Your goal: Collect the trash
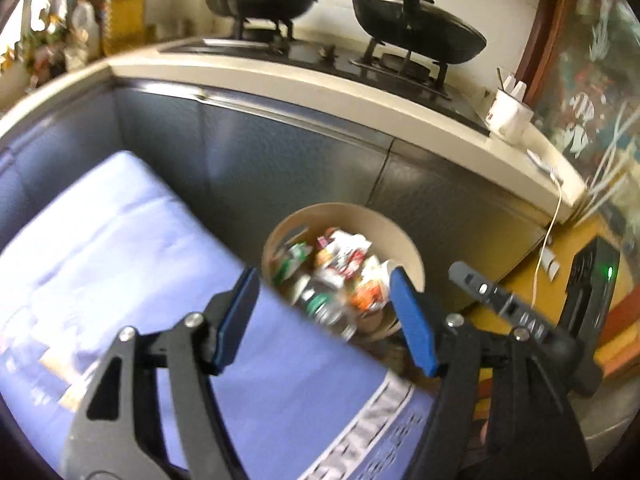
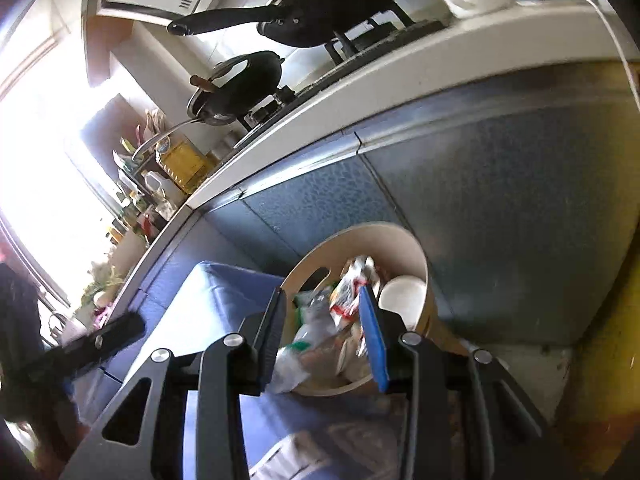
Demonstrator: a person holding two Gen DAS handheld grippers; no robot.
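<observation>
Where blur allows, bin (image 1: 408, 240) perhaps full.

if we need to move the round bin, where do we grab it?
Pinch the bin at its bare upper rim on the side facing the cabinet, coming from above. The wall there is thin, upright and clear of trash, so one pad would likely fit inside and one outside.

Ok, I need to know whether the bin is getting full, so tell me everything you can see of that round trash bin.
The trash bin is round, with a smooth beige wall that has a slot-like handle cutout. It stands upright on the floor against the dark cabinet front, beside a blue-covered surface. Crumpled wrappers, a clear bottle and a white cup fill much of it, still below the rim.
</observation>
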